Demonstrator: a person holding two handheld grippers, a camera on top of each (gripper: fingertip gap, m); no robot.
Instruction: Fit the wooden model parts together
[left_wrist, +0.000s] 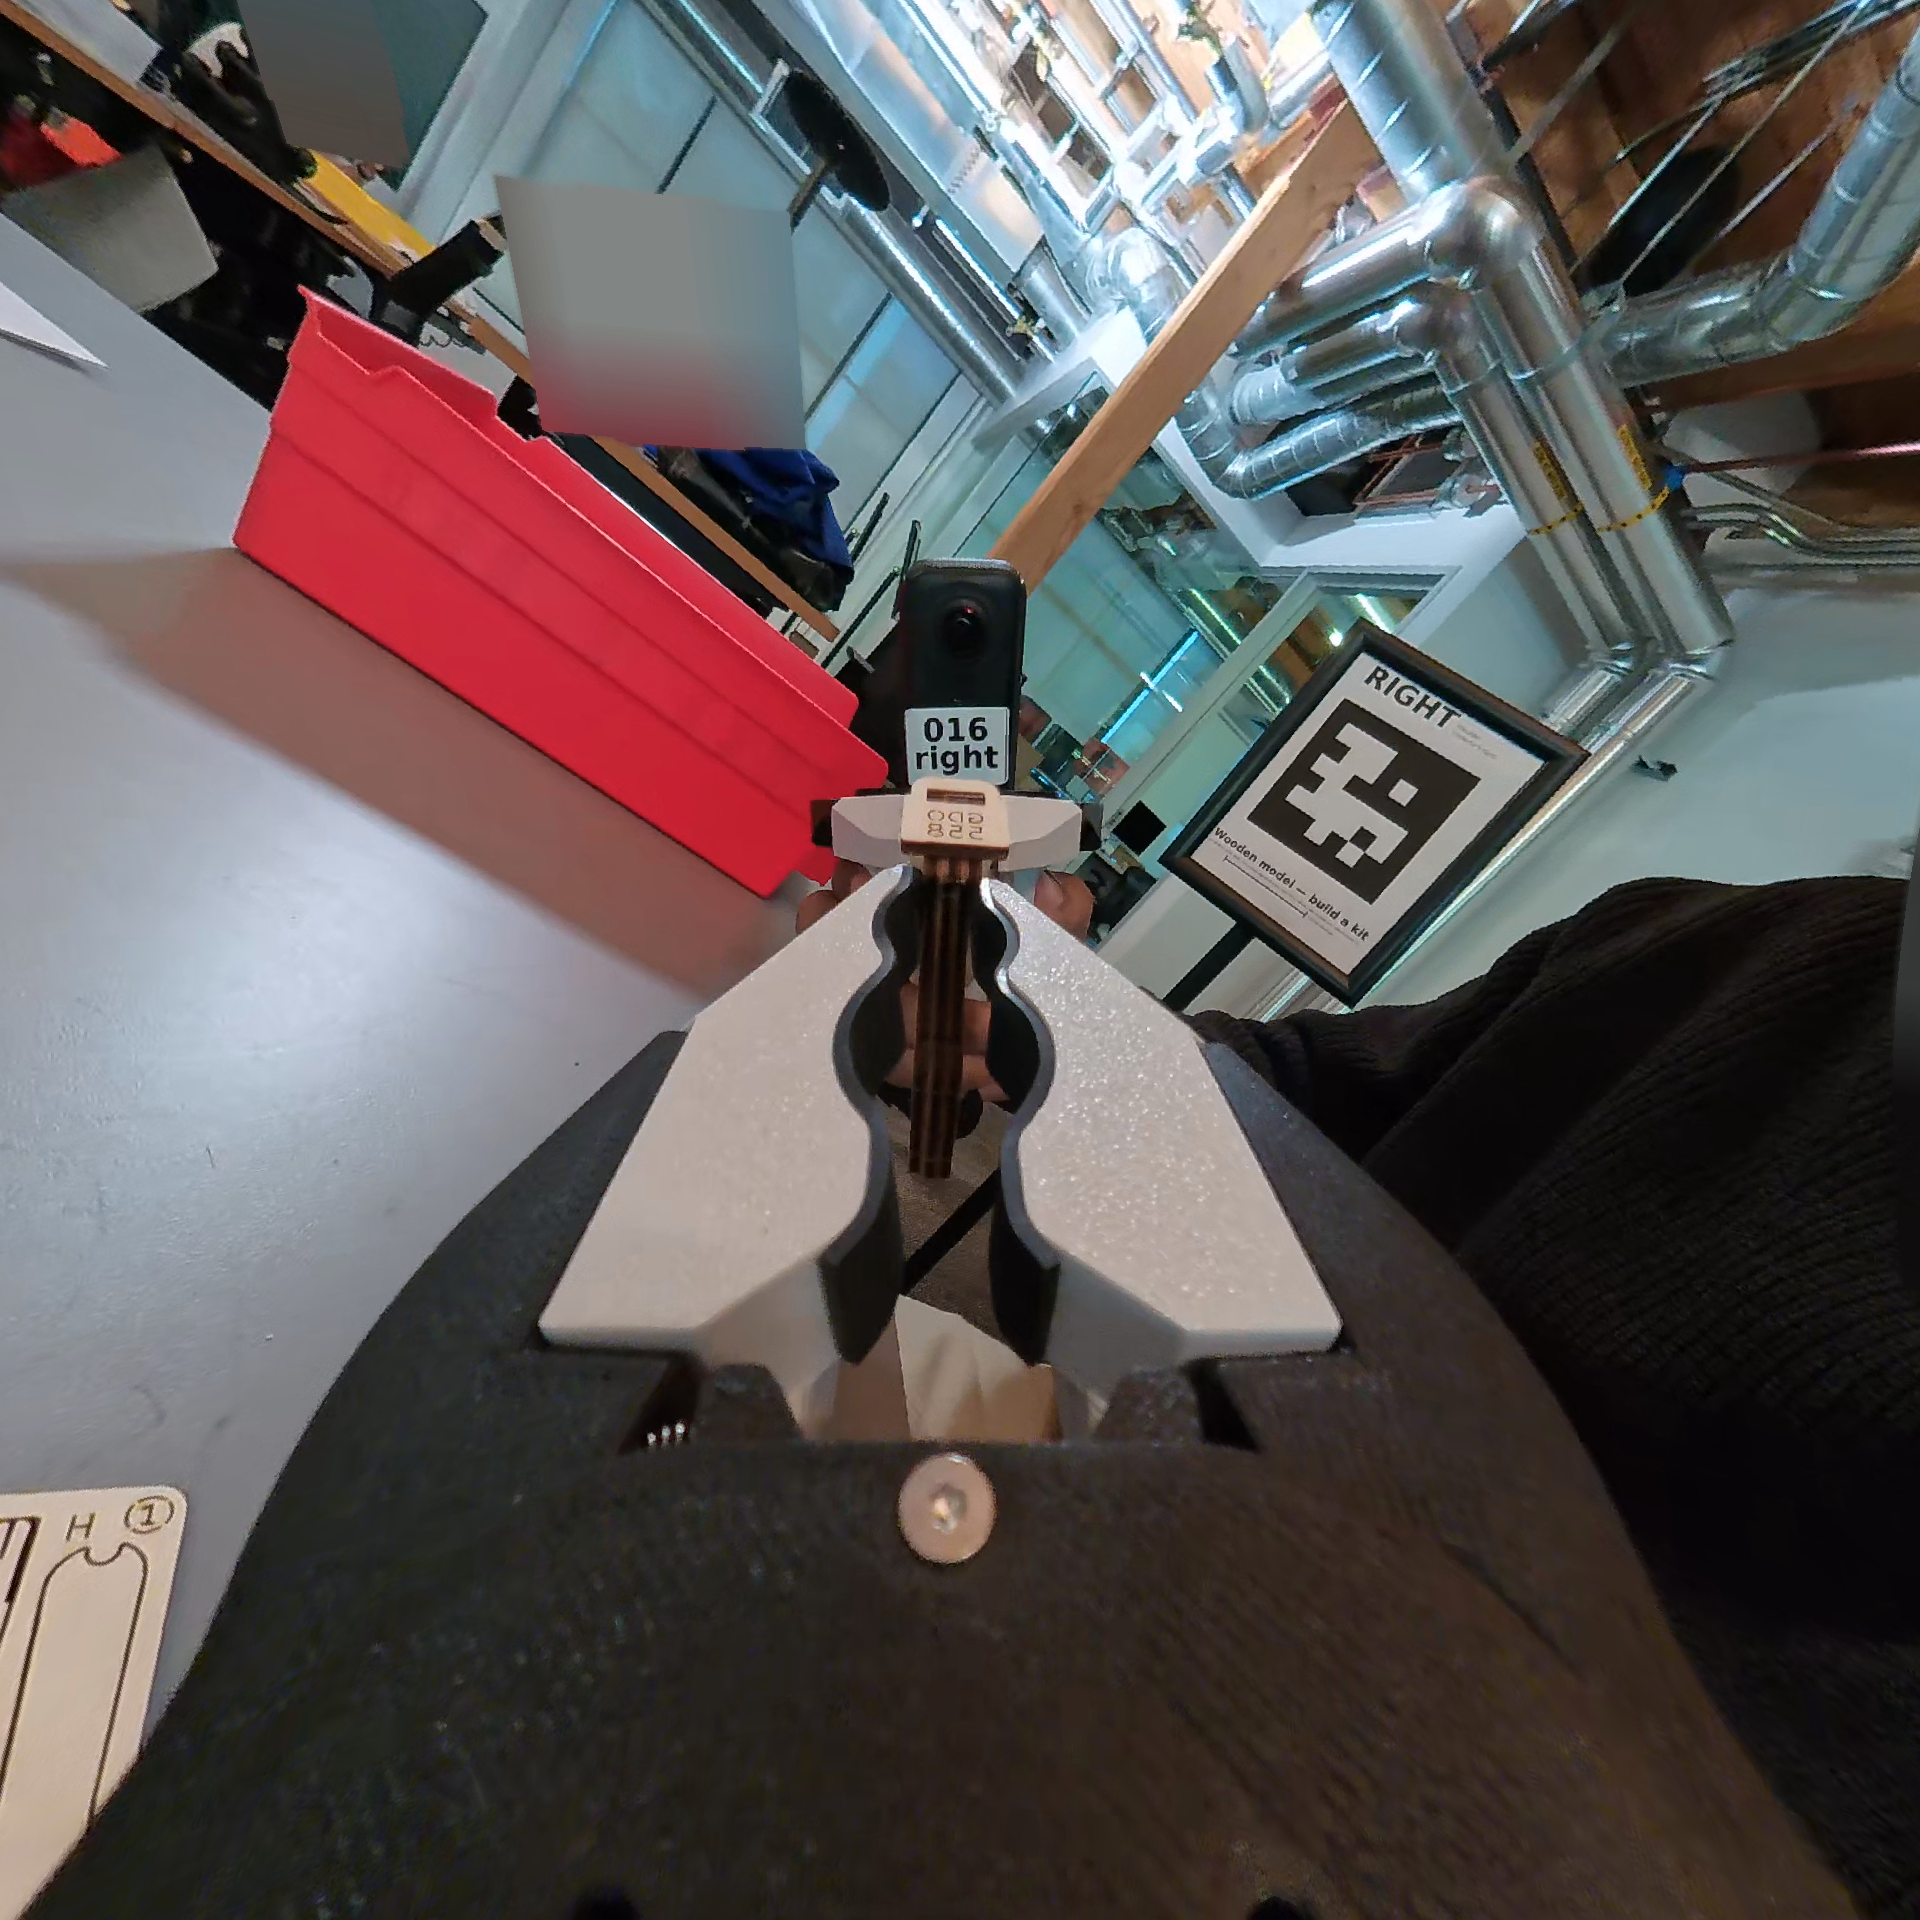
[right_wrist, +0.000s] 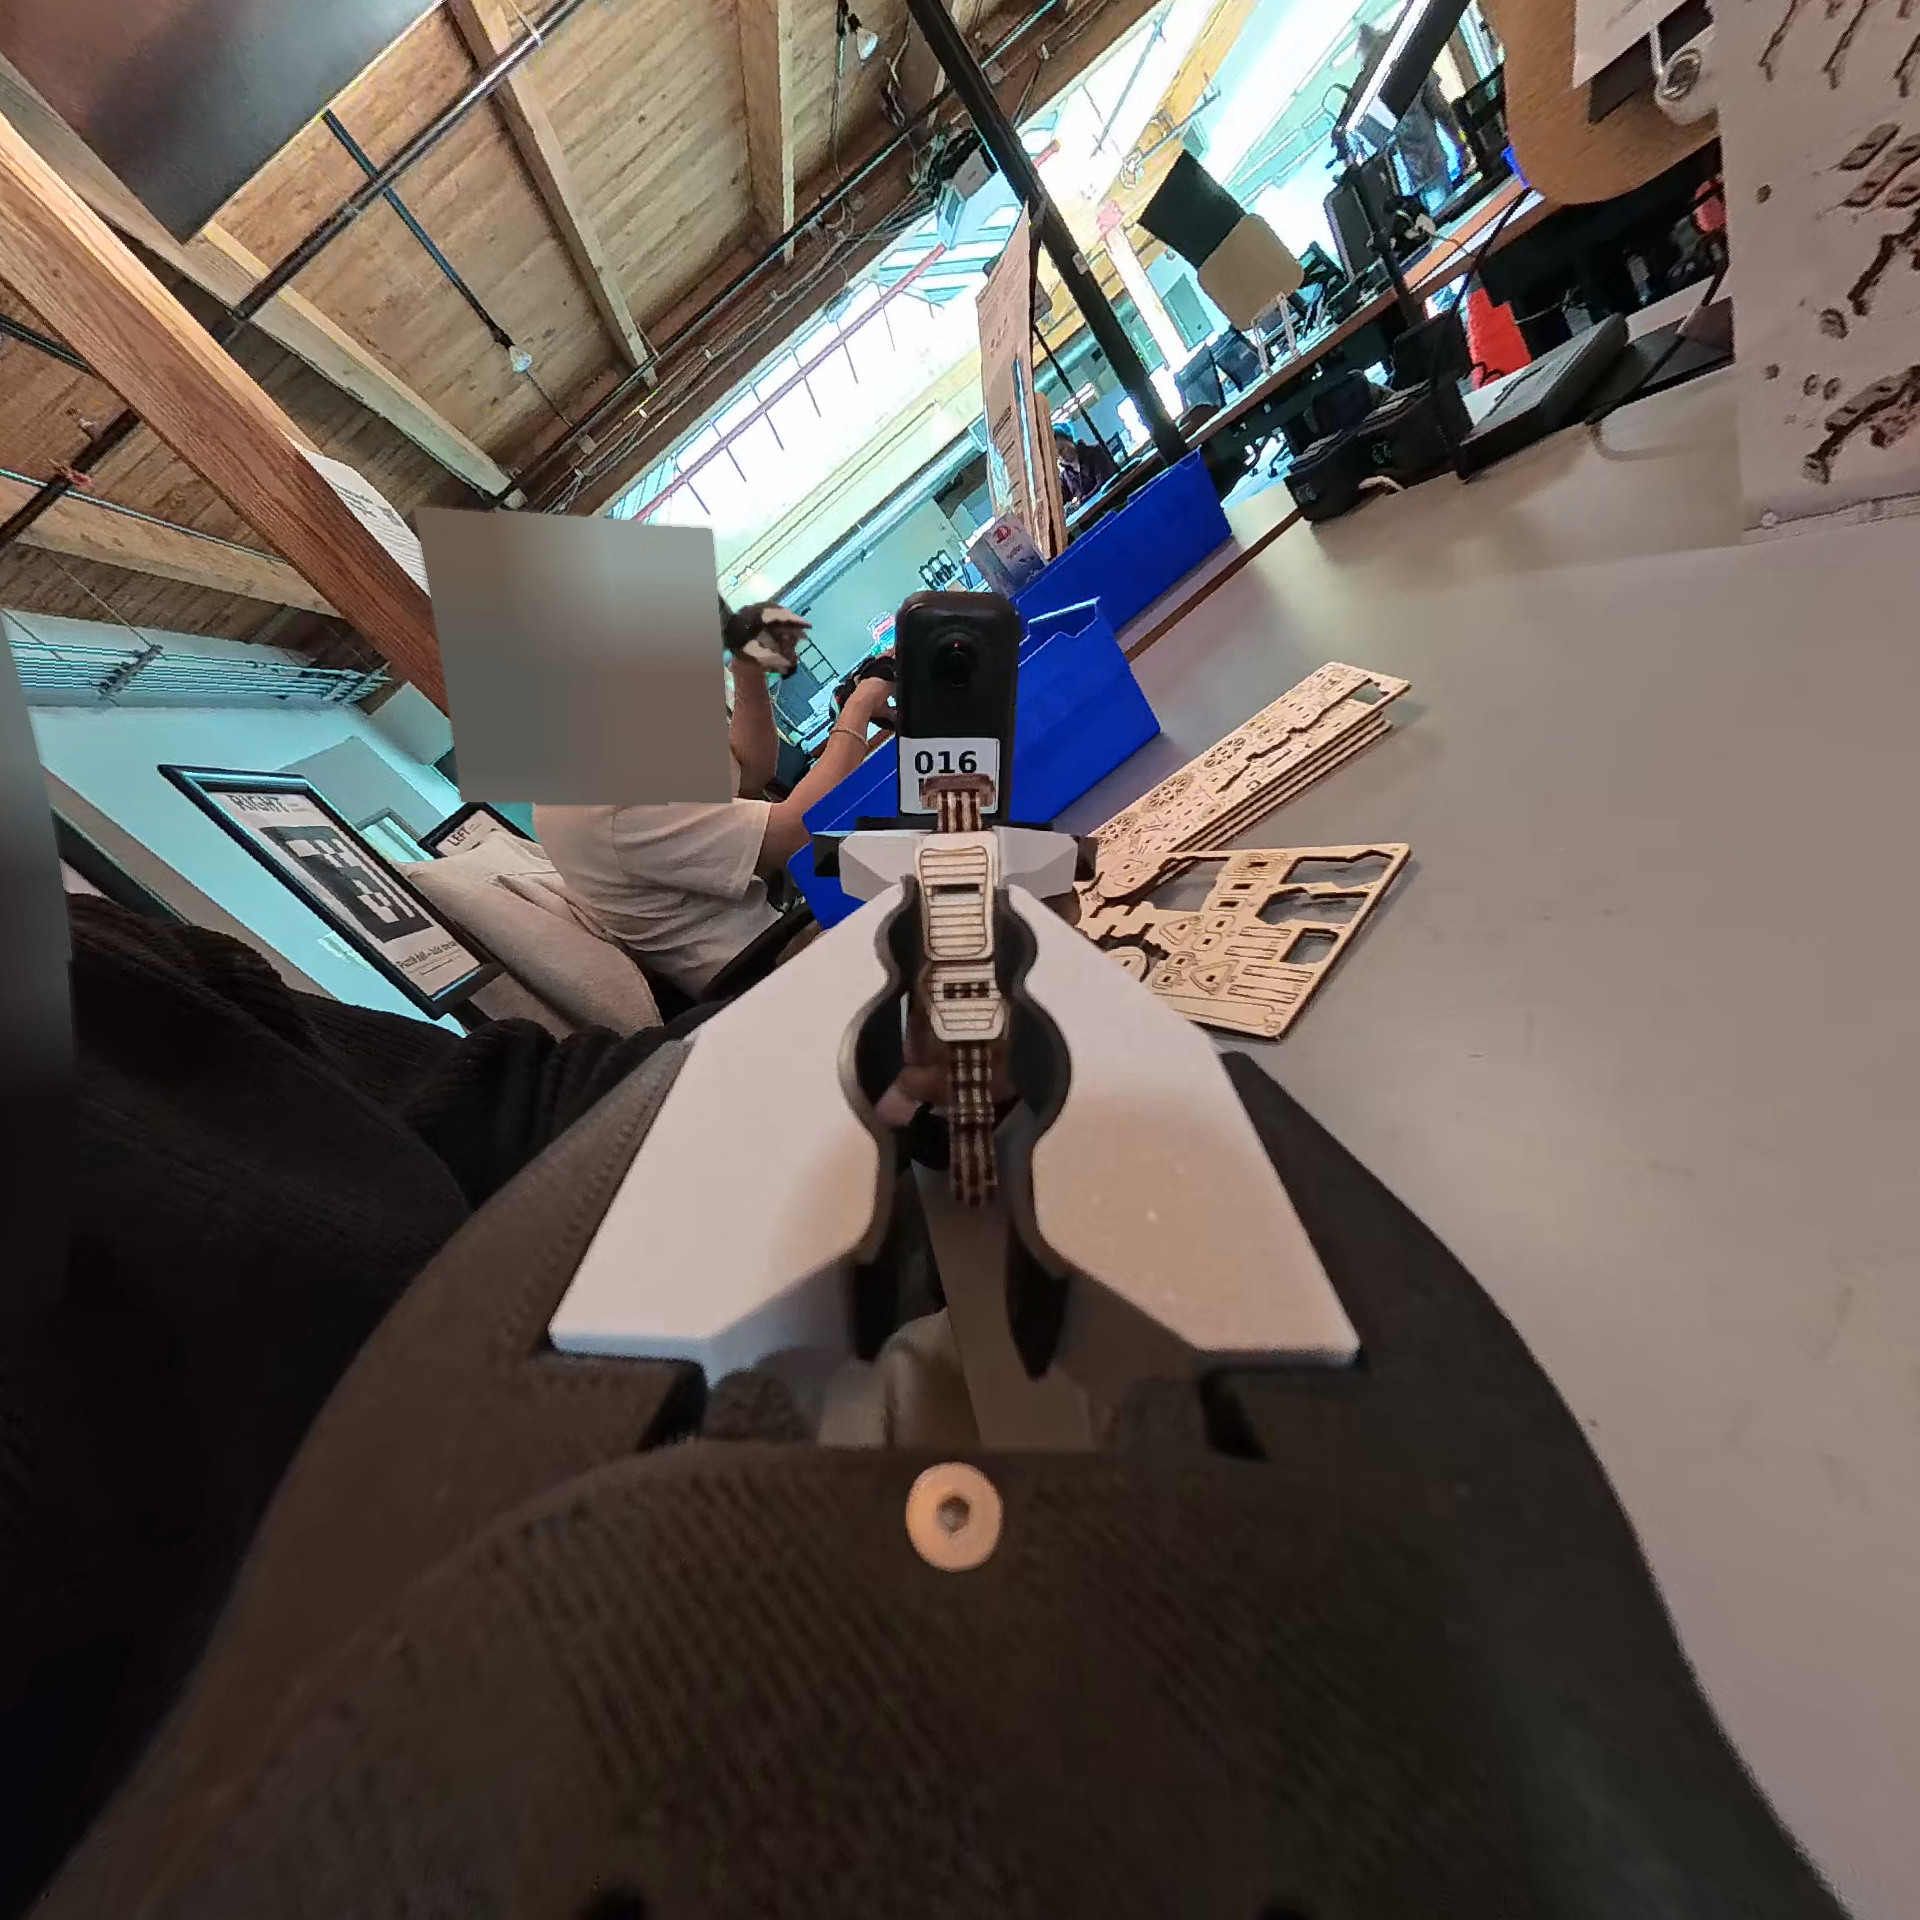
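Observation:
My two grippers face each other tip to tip above the grey table. In the left wrist view, my left gripper (left_wrist: 940, 899) is shut on a layered wooden part (left_wrist: 935, 1039) seen edge-on, with dark burnt edges. A small pale wooden plate (left_wrist: 951, 826) sits at its far end, against my right gripper (left_wrist: 954, 850). In the right wrist view, my right gripper (right_wrist: 961, 899) is shut on that pale engraved plate (right_wrist: 961, 935). The striped layered part (right_wrist: 968, 1132) runs behind it. My left gripper (right_wrist: 961, 864) is just beyond.
A red bin (left_wrist: 540, 623) stands on the table (left_wrist: 260, 1039) to the left. A wooden sheet corner (left_wrist: 73, 1621) lies near. Blue bins (right_wrist: 1081, 707), stacked wooden sheets (right_wrist: 1278, 748) and a punched-out sheet (right_wrist: 1247, 935) lie right. A seated person (right_wrist: 665, 862) and a framed sign (left_wrist: 1371, 810) are behind. The grippers are tip to tip, or close to it.

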